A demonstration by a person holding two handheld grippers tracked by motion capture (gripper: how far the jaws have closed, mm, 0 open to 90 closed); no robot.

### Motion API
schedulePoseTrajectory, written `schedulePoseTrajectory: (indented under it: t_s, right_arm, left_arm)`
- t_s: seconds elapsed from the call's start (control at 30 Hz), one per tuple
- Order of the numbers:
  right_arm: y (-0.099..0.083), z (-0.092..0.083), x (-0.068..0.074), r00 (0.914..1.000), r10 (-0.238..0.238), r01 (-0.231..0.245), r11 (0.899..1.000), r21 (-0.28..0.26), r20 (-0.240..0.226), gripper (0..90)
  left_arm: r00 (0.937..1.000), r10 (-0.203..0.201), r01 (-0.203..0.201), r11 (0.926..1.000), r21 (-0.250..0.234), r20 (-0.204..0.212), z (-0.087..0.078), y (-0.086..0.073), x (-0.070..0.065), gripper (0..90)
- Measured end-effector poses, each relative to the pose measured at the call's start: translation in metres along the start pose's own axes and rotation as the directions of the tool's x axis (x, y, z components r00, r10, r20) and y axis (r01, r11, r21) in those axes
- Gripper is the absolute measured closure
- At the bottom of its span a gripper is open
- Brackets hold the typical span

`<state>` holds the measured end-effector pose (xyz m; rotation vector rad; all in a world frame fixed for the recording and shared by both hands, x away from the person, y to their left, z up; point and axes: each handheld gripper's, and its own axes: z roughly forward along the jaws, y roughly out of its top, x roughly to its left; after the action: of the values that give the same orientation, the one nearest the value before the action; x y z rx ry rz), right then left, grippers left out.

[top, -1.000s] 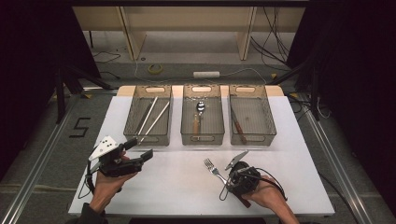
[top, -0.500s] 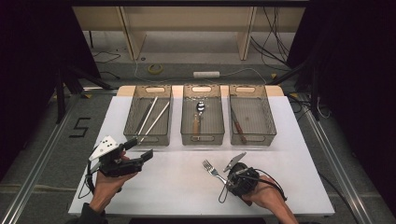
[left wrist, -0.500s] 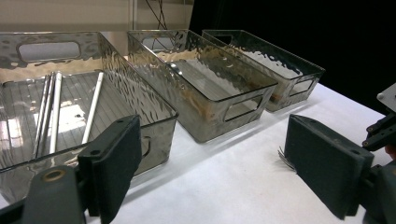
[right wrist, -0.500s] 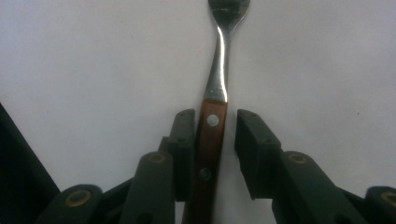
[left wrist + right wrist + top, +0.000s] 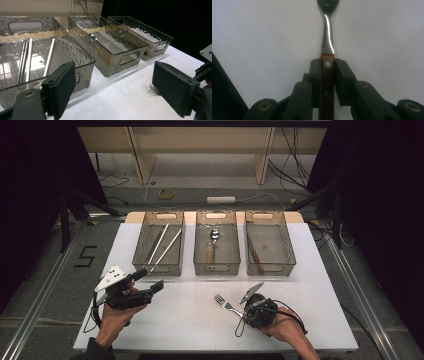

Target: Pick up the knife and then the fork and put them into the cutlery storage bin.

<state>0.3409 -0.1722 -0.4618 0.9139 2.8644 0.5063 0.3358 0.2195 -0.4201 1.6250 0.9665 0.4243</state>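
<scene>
Right gripper view, nearest first: the right gripper (image 5: 327, 82) has just been closing its fingers (image 5: 342, 82) on the wooden handle of the fork (image 5: 328, 40), and they now sit against both sides of it, the tines pointing away over the white table (image 5: 262, 37). The fork looks ready to lift, probably toward one of the sorting bins. In the high view it lies front right. The left gripper (image 5: 142, 287) hovers front left, wide open, holding nothing. Farther back stand three clear bins (image 5: 270, 245) with chopsticks (image 5: 162, 245), a spoon (image 5: 212, 245) and a knife (image 5: 254, 255).
</scene>
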Motion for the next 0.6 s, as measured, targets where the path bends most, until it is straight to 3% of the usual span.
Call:
schedulePoseTrajectory:
  t_s: [0.43, 0.6]
  right_arm:
    - [-0.0013, -0.0033, -0.0043, 0.9997, 0.005, -0.006, 1.0, -0.012, -0.025, 77.8]
    - [-0.0027, -0.009, -0.0082, 0.999, 0.009, -0.011, 0.999, -0.042, -0.044, 77.8]
  left_arm:
    - [1.0, -0.002, 0.002, 1.0, -0.001, 0.0, 0.0, -0.0001, 0.0002, 19.0]
    - [1.0, -0.002, 0.002, 1.0, 0.001, 0.0, 0.0001, -0.0001, 0.0, 19.0]
